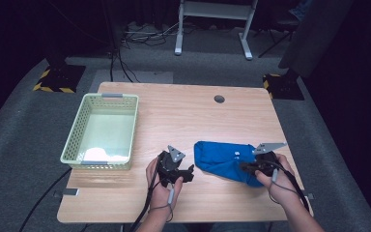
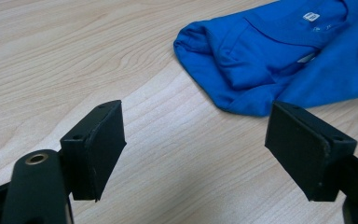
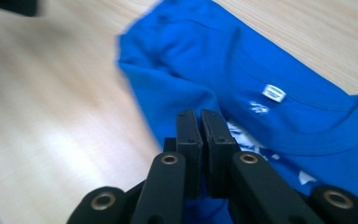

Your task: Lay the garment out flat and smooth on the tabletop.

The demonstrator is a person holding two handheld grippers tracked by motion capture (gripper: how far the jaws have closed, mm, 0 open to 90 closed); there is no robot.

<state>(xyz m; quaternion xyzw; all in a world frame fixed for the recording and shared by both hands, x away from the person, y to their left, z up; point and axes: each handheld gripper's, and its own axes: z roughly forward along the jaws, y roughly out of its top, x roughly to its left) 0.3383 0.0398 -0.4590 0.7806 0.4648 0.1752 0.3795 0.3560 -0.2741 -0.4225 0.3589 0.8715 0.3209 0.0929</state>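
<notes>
Two hand-held grippers low over the table

The left gripper (image 1: 189,173) sat in the person's left hand (image 1: 160,186) with its jaws spread wide and nothing between them. The right gripper (image 1: 245,166), held in the right hand (image 1: 281,179), had its jaws pressed together, pointing leftward.

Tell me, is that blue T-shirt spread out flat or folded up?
Folded. The blue T-shirt lies as a compact bundle, a doubled sleeve over its body; the right gripper pinches its edge.

Crumpled blue shirt (image 1: 224,160) lies on the table's right side.
</notes>
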